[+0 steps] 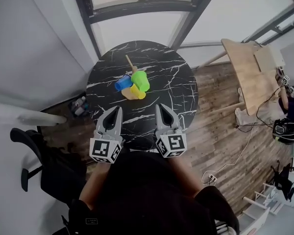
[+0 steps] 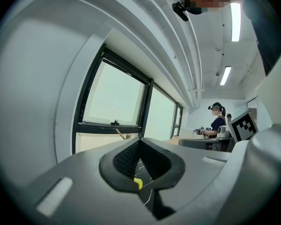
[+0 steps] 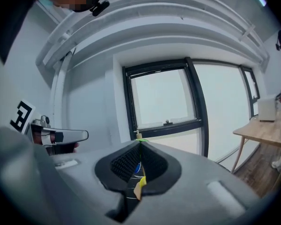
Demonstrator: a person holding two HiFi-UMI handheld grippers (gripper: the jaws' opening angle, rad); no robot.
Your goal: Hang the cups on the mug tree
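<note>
Well beyond the fingers (image 1: pixel 112 118), cups (image 1: pixel 134 84).

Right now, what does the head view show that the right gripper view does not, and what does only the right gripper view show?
Only the head view: the whole round black table, the mug tree with the blue cup, green cup and yellow cup seen whole, and a black chair.
Only the right gripper view: the ceiling, and the look along the fingers of the right gripper, shut with nothing held.
Both: the window, the wooden table, the left gripper, and the cups, though the gripper view gives only slivers between the fingers.
</note>
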